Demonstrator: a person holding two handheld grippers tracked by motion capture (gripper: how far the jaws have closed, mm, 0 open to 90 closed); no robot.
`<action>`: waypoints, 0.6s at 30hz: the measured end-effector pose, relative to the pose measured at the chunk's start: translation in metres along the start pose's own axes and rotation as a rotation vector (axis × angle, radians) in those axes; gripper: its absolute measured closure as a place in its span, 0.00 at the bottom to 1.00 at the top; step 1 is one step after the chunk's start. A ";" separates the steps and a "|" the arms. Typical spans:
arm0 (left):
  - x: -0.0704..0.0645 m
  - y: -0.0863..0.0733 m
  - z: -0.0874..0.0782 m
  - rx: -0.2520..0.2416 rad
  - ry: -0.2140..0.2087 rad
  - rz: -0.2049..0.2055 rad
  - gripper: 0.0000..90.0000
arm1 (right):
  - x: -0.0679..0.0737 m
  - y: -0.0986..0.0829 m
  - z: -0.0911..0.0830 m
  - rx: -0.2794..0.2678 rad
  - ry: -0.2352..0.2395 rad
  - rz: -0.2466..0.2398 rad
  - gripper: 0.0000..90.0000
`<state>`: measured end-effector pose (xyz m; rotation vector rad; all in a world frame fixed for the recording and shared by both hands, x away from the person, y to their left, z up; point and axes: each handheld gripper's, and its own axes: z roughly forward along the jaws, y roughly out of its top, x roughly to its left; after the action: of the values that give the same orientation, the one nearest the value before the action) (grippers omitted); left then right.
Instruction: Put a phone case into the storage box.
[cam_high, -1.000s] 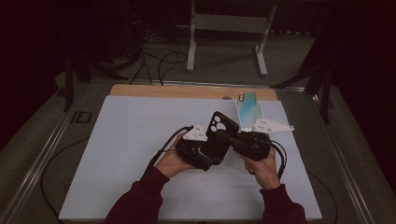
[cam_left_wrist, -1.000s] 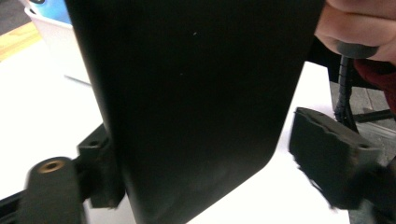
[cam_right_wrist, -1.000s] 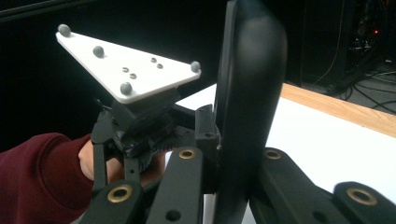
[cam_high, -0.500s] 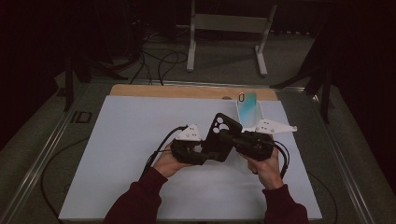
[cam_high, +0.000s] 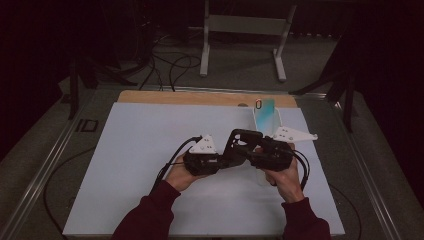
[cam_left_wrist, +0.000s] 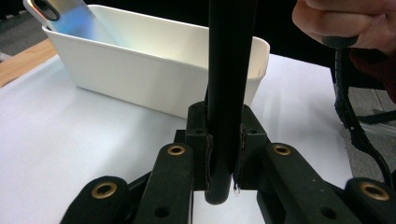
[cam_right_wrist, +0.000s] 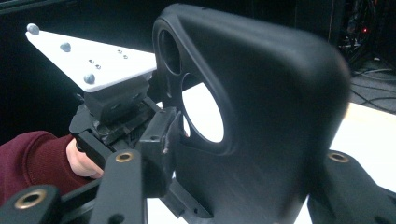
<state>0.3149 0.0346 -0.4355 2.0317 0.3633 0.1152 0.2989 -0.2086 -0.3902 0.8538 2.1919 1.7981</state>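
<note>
A black phone case (cam_high: 244, 138) with round camera cut-outs is held above the white mat between both grippers. My left gripper (cam_high: 229, 156) comes in from the left and is shut on the case's edge. In the left gripper view its pads (cam_left_wrist: 201, 154) pinch the thin black case (cam_left_wrist: 229, 84) from both sides. From the right, my right gripper (cam_high: 251, 151) is shut on the same case. In the right gripper view the case (cam_right_wrist: 261, 116) sits between that gripper's jaws, with the left gripper's white plate (cam_right_wrist: 93, 60) behind it.
A white bin (cam_high: 270, 131) stands on the mat just behind the right hand, with an iridescent teal phone (cam_high: 265, 112) leaning in it. The left gripper view shows the bin (cam_left_wrist: 140, 88) and phone (cam_left_wrist: 70, 18) close ahead. A wooden strip (cam_high: 200, 97) edges the table's far side.
The left hand has shifted slightly left and levelled out. The case has tipped a little lower between the two grippers. The right hand has barely moved.
</note>
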 end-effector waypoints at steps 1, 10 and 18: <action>-0.001 0.000 0.000 -0.004 0.005 0.006 0.89 | 0.000 0.000 0.000 0.001 -0.004 0.011 0.43; 0.003 0.000 -0.005 -0.014 0.068 -0.007 0.89 | 0.002 0.002 -0.001 0.002 -0.074 0.006 0.18; 0.005 -0.001 -0.006 -0.015 0.112 -0.031 0.89 | 0.001 0.003 -0.002 -0.003 -0.108 0.016 0.16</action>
<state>0.3174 0.0419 -0.4336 2.0091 0.4634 0.2126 0.2978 -0.2096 -0.3871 0.9466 2.1208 1.7195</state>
